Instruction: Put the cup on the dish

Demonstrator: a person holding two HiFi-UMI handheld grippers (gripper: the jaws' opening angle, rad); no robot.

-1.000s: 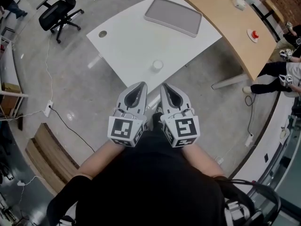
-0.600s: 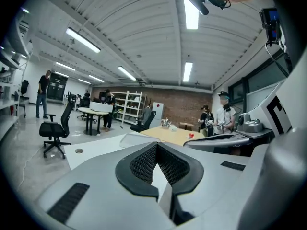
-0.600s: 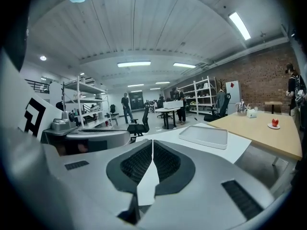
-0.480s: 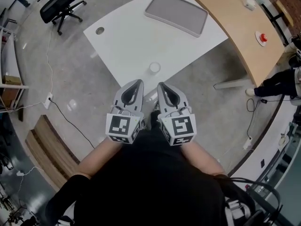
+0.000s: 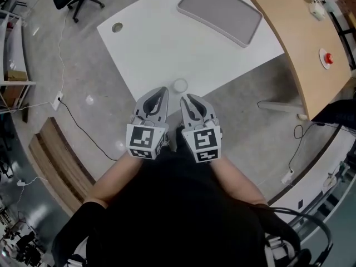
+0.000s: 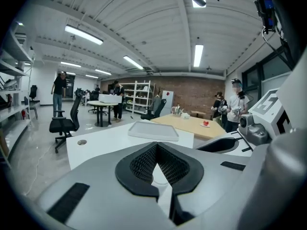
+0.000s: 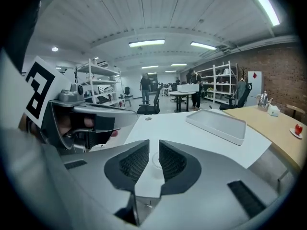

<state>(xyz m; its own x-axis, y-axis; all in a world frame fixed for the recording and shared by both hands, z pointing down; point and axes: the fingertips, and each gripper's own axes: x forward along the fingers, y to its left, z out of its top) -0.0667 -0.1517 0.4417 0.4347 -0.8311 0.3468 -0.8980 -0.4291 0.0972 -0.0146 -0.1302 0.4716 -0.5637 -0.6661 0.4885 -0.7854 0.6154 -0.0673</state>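
White table [image 5: 161, 49], one cup [image 5: 179, 85], one dish [image 5: 219, 13], left gripper [image 5: 160, 89], right gripper [image 5: 188, 97]

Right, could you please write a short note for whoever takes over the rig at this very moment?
Left gripper: shut, empty.
Right gripper: shut, empty, side by side with the left one at the near table edge.
Cup: stands on the white table near its front edge, just beyond the gripper tips, untouched.
Dish: grey tray at the table's far side, empty, well apart from the cup.
Done: nothing yet.
Left: open a gripper, grasp the cup, carry it over, set it on the dish.
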